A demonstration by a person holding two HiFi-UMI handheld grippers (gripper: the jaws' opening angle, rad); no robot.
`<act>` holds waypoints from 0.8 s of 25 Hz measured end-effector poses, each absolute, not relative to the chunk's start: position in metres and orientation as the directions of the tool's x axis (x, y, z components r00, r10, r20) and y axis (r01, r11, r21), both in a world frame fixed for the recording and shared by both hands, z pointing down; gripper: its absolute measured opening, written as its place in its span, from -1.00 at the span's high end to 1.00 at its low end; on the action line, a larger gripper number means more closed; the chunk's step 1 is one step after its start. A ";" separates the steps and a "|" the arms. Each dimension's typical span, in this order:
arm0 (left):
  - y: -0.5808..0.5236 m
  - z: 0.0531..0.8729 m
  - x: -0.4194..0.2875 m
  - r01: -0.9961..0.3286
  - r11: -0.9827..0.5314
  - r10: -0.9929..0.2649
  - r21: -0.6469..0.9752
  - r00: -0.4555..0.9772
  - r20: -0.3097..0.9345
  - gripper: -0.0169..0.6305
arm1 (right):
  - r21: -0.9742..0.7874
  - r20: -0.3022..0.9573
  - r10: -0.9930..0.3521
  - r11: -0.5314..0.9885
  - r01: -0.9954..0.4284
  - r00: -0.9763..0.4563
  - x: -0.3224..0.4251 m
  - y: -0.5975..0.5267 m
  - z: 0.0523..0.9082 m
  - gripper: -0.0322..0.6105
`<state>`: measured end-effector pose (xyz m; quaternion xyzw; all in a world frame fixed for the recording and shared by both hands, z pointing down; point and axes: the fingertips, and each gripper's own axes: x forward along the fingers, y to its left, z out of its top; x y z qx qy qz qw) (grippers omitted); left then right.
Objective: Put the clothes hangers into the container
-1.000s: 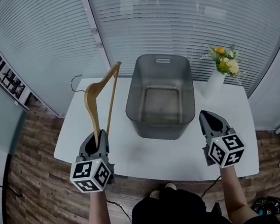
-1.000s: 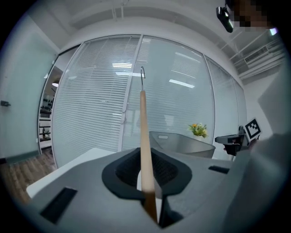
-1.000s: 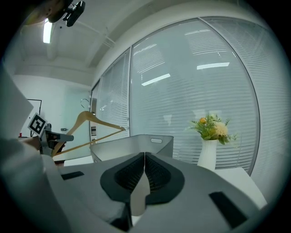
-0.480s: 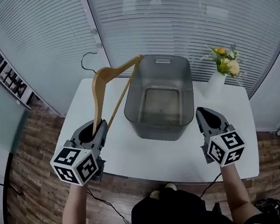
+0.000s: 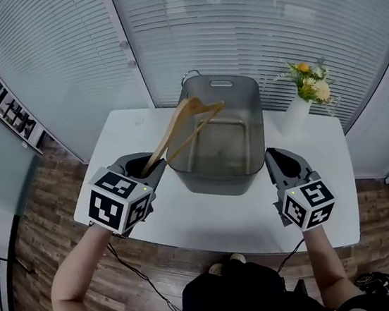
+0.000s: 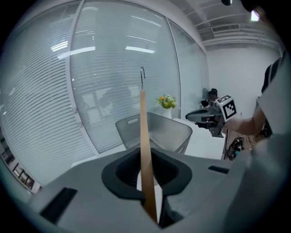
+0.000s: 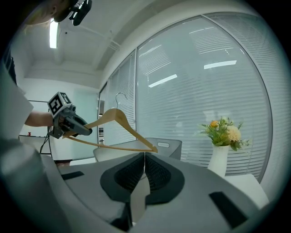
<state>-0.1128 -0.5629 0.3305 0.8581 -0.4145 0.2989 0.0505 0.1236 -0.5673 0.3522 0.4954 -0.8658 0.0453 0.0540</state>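
- Wooden clothes hanger (image 5: 175, 127) is held in the air, tilted up and away from the person, with its shoulder and metal hook above the left side of the container's opening.
- Left gripper (image 5: 146, 166) has its jaws clenched on one end of the hanger; the left gripper view shows the wood running straight up from between the jaws.
- Grey plastic container (image 5: 212, 181) stands open-topped near the middle of the white table (image 5: 189, 219), and nothing shows inside it.
- Right gripper (image 5: 276, 156) hovers over the table just right of the container, pointing roughly level, its jaws pressed together with nothing between them.
- White vase (image 5: 294, 115) of yellow and white flowers stands on the table's far right corner, beside the container and apart from it.
- Glass walls with horizontal blinds (image 5: 248, 23) rise behind the table, and a wood floor (image 5: 41, 235) lies below.
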 end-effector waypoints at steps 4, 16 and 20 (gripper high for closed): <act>-0.575 0.334 -0.096 -0.678 -0.700 -0.643 -0.225 0.461 0.612 0.79 | -0.039 0.138 -0.852 0.505 -0.863 -0.505 0.127 -0.570 0.353 0.81; -0.632 0.352 -0.070 -0.505 -0.739 -0.634 -0.446 0.299 0.713 0.78 | -0.041 0.147 -0.857 0.494 -0.869 -0.494 0.138 -0.585 0.361 0.81; -0.649 0.359 -0.067 -0.374 -0.730 -0.669 -0.572 0.222 0.709 0.78 | -0.039 0.149 -0.856 0.495 -0.868 -0.495 0.138 -0.587 0.362 0.81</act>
